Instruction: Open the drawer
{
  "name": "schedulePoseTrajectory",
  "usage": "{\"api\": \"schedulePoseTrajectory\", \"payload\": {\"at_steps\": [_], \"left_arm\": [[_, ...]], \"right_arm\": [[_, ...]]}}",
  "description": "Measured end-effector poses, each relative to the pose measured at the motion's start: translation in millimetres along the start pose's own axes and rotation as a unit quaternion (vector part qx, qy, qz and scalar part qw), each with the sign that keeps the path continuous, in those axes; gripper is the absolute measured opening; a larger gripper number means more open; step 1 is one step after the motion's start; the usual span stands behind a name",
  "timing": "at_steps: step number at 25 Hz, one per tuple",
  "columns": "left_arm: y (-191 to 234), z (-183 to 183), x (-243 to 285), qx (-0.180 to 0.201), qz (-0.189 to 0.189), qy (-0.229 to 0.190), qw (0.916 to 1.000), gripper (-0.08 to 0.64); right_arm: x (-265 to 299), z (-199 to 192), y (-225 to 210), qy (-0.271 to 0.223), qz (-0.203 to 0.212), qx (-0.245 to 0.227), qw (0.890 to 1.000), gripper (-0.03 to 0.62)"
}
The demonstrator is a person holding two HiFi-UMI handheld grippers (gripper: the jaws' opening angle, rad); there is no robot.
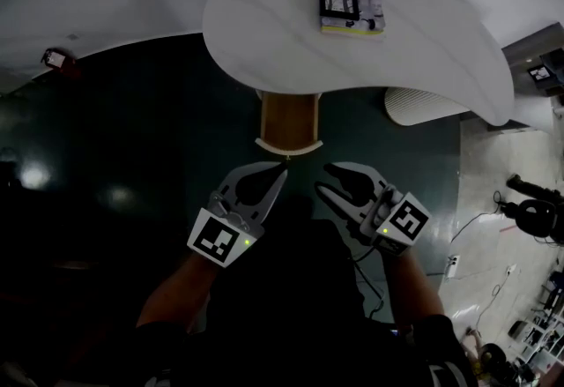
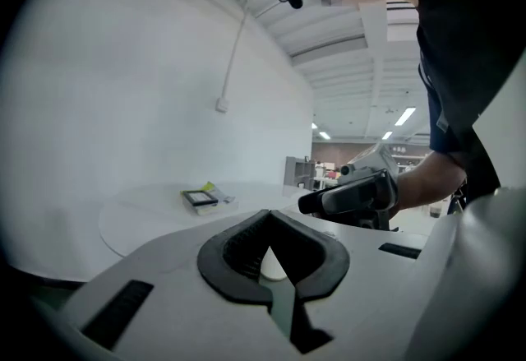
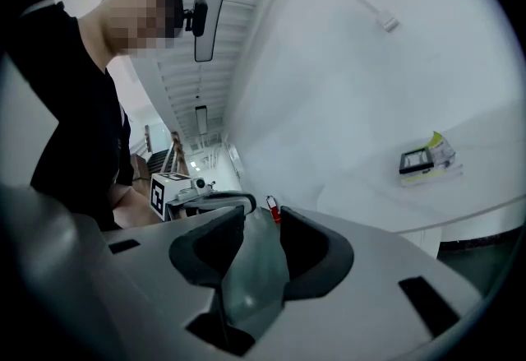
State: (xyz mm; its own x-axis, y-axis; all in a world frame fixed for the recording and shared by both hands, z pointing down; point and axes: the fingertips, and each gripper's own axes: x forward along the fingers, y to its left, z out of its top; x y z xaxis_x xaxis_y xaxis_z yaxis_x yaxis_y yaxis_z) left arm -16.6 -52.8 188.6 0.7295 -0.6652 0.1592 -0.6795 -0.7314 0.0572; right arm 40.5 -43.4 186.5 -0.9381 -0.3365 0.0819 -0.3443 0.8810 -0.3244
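Left claw [image 1: 283, 172] closed, empty | right claw [image 1: 322, 180] slightly parted, empty | both level, aimed at table [image 1: 264, 15]

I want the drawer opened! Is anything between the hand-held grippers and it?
Nothing visible. The left hand-held gripper and right hand-held gripper hang short of the wooden drawer under the white table, only dark floor showing between.

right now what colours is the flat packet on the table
Yellow-green and white with a black-framed panel; the packet shows best in the head view.
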Motion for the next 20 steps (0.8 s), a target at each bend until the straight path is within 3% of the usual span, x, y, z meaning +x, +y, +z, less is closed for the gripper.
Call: {"api": "schedulePoseTrajectory", "payload": {"at_steps": [2, 5, 10, 12, 16, 20], "left_arm": [[-10, 23, -4, -0.012, 0.001, 0.002, 0.9999, 0.012], [-26, 44, -7, 0.0, 0.0, 0.015, 0.9999, 0.012], [-31, 69, -6, 0.007, 0.01, 0.012, 0.9999, 0.012], [-35, 73, -13, 0.002, 0.017, 0.014, 0.9998, 0.012], [-36, 69, -34, -0.008, 0.034, 0.032, 0.9989, 0.012], [-36, 71, -64, -0.041, 0.045, 0.018, 0.998, 0.012]], "right_arm": [[-9, 21, 18, -0.003, 0.005, 0.004, 1.0, 0.137], [-22, 42, 41, -0.007, 0.019, 0.006, 1.0, 0.137], [-26, 57, 54, 0.004, 0.03, -0.004, 1.0, 0.137], [-24, 55, 59, 0.016, 0.022, 0.005, 1.0, 0.133], [-16, 56, 72, 0.015, 0.005, 0.024, 1.0, 0.066], [-4, 66, 97, 0.006, 0.008, 0.008, 1.0, 0.059]]}}
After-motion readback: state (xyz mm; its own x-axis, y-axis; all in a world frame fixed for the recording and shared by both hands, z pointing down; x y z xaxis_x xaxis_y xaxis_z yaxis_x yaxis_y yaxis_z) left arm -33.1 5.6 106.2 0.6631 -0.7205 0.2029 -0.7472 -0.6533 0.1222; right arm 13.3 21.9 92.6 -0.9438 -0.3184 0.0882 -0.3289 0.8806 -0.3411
